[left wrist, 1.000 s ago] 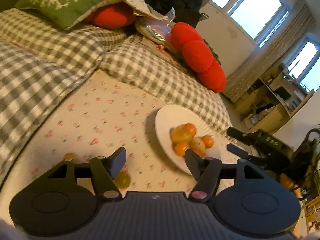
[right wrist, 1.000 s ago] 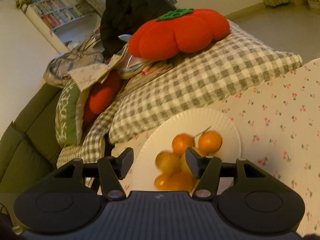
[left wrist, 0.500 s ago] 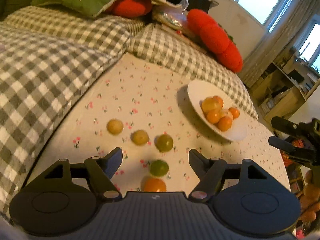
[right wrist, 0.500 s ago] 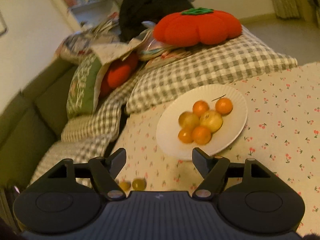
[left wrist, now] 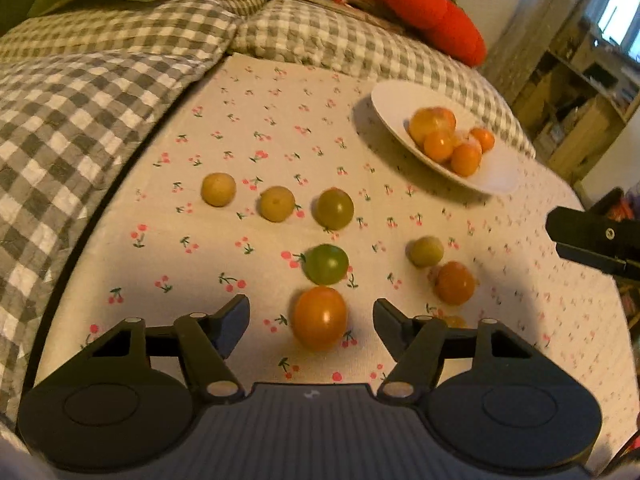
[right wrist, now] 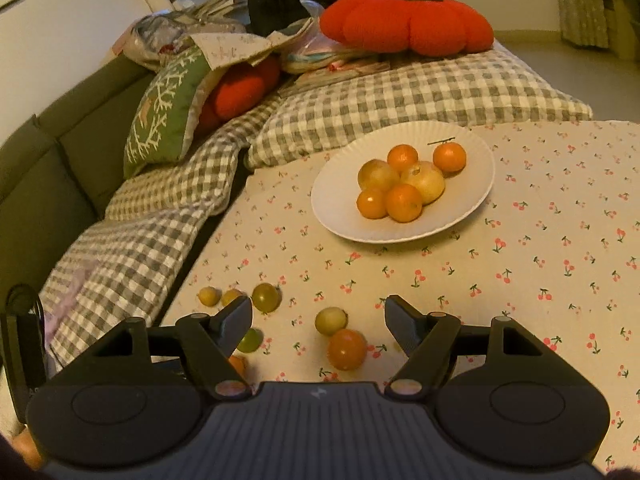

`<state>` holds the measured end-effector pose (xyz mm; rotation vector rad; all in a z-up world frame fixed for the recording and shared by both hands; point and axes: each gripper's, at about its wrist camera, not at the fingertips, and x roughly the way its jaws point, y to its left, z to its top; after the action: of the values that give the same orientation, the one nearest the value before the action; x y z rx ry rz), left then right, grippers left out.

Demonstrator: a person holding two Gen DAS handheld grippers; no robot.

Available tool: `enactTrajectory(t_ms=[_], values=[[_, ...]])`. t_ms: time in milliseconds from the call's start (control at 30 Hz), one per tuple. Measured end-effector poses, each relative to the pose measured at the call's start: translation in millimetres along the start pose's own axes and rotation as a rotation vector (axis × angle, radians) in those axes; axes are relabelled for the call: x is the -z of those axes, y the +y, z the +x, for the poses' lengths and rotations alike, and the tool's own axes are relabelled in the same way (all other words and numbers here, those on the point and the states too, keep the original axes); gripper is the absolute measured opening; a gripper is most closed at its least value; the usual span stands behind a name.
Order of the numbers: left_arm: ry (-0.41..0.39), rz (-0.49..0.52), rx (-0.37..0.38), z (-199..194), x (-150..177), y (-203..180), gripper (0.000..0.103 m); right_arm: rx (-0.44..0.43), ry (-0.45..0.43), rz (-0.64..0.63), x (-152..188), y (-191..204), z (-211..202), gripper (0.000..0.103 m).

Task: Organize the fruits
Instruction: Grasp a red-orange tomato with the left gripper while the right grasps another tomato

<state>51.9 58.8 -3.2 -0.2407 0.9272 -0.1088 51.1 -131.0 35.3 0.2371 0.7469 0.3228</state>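
Left gripper (left wrist: 311,324): jaws apart, just been closing in a bit, orange tomato (left wrist: 319,317) sitting on the cloth in the gap btwn the fingers, not pinched, clear space either side. Hovering low over cherry-print cloth (left wrist: 256,128), tilted down.

Just beyond the orange one: green tomato (left wrist: 325,264), nearly touching it. Further up, row of three – yellow fruit (left wrist: 218,189) at left, another yellow one (left wrist: 277,203) in the middle, olive-green tomato (left wrist: 335,208) at right, each a little apart. Off to the right: pale green fruit (left wrist: 425,251) w/ reddish-orange tomato (left wrist: 455,282) just beside it. Peeking from behind the right finger, one more small orange bit, too hidden to name.

Right gripper (right wrist: 319,326): jaws also apart, nothing clamped. Seen thru the gap: same pale green fruit and reddish-orange tomato, on the cloth, untouched. Tip of this gripper also poking in at right edge of left view.

Farther back: white plate (right wrist: 472,200) on the cloth, well apart from loose fruit, piled w/ four oranges (right wrist: 403,202) and two yellowish apples (right wrist: 426,180), all bunched together.

Beyond: grey check blanket (right wrist: 400,96) along the cloth edge, red pumpkin cushion (right wrist: 408,24) on top, green cushion (right wrist: 168,108) leaning at left.
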Motion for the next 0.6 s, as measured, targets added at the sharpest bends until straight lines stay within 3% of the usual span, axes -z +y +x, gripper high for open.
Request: enactTrajectory(t_ms=[167, 367, 600], values=[[0.015, 0.033, -0.029, 7.3, 3.0, -6.4, 0.051, 0.001, 0.033, -0.04, 6.1, 5.8, 8.7, 0.064], [0.018, 0.047, -0.054, 12.1, 3.6, -9.5, 0.024, 0.027, 0.084, -0.096, 14.9, 12.7, 24.4, 0.055], [0.008, 0.061, -0.066, 14.1, 3.4, -11.9, 0.024, 0.097, 0.143, -0.095, 25.0, 7.9, 45.6, 0.052]])
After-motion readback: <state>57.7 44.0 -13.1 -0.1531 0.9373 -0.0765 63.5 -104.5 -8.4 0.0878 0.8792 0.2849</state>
